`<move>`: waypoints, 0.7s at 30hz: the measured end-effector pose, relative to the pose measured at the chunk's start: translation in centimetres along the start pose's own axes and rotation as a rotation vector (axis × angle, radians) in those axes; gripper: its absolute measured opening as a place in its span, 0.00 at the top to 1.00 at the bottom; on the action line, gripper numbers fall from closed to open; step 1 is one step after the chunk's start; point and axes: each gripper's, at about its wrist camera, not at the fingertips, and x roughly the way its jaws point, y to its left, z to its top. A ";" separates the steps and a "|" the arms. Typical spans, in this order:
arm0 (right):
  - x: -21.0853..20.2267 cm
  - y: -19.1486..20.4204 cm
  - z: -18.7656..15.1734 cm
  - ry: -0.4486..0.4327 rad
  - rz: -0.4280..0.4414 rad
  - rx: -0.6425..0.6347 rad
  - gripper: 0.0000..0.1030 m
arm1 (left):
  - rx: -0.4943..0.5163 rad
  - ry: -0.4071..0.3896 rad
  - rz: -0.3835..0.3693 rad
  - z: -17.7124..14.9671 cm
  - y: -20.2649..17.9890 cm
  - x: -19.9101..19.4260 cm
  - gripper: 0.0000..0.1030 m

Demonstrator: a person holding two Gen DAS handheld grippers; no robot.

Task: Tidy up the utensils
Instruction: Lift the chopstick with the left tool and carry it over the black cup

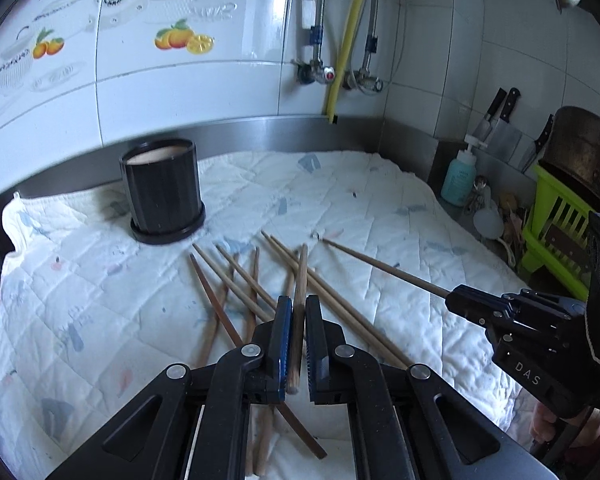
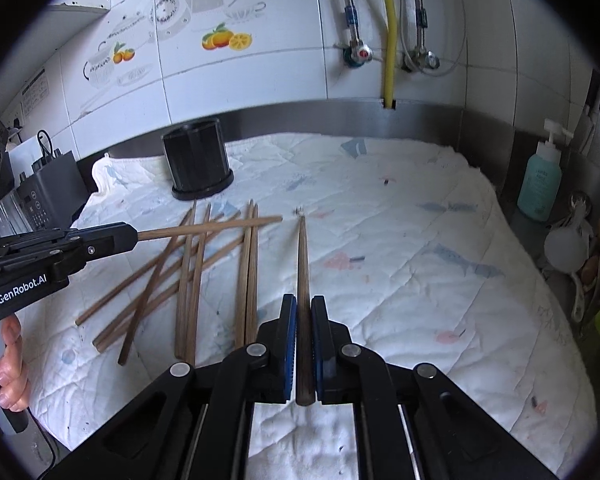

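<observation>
One chopstick between each hand-held gripper's pads—

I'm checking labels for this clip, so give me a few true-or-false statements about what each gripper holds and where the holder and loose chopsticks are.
1. The left gripper is shut on a chopstick. True.
2. The right gripper is open and holds nothing. False: it is shut on its own chopstick.
3. The black holder stands upright on the white quilted cloth. True.
4. Chopsticks already stand in the holder. False: none stick out of it; the loose chopsticks lie on the cloth.
5. A teal pump bottle stands beside the cloth. True.
</observation>
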 end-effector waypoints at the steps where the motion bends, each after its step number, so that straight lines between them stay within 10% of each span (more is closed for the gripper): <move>1: -0.2 0.0 0.4 -0.012 0.003 -0.004 0.91 | 0.001 -0.007 -0.002 0.5 0.2 -0.3 0.94; 21: -2.2 0.1 8.9 -0.087 0.070 -0.155 0.91 | 0.024 -0.125 0.008 11.2 3.7 -4.1 0.94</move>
